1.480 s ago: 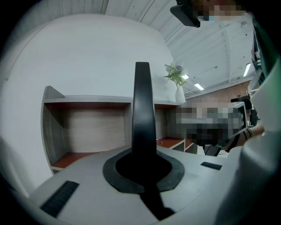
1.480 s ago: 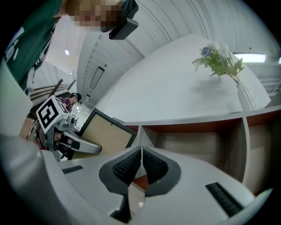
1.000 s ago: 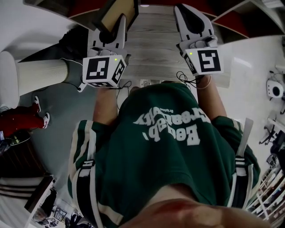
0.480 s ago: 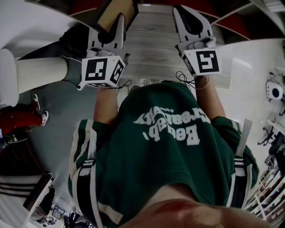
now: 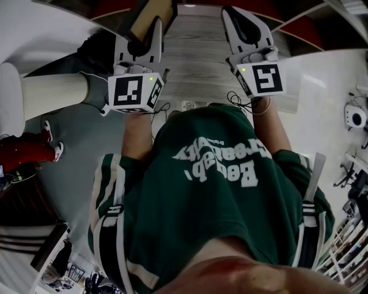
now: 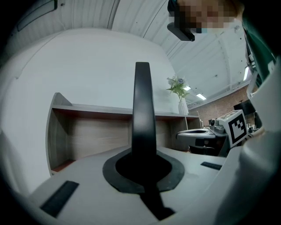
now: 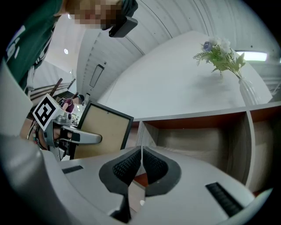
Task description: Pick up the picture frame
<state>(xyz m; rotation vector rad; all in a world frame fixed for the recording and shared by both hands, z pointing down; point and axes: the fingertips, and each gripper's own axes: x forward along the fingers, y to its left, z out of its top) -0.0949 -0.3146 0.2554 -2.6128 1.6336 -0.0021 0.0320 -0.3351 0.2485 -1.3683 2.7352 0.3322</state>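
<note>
The picture frame (image 5: 148,14) has a black rim and a tan backing board. My left gripper (image 5: 140,45) is shut on its edge and holds it upright in front of the shelf. In the left gripper view the frame (image 6: 142,105) stands edge-on as a black bar rising from between the pads of that gripper (image 6: 142,163). The right gripper view shows the frame's tan back (image 7: 103,129) with the left gripper (image 7: 74,137) clamped on it. My right gripper (image 5: 246,30) is beside it at the right; its pads (image 7: 151,166) meet with nothing between them.
A wooden shelf unit (image 7: 199,136) with open compartments stands ahead, its plank top (image 5: 195,54) between both grippers. A vase of flowers (image 7: 223,56) stands on top of it at the right. A white ribbed column (image 5: 52,95) lies at the left.
</note>
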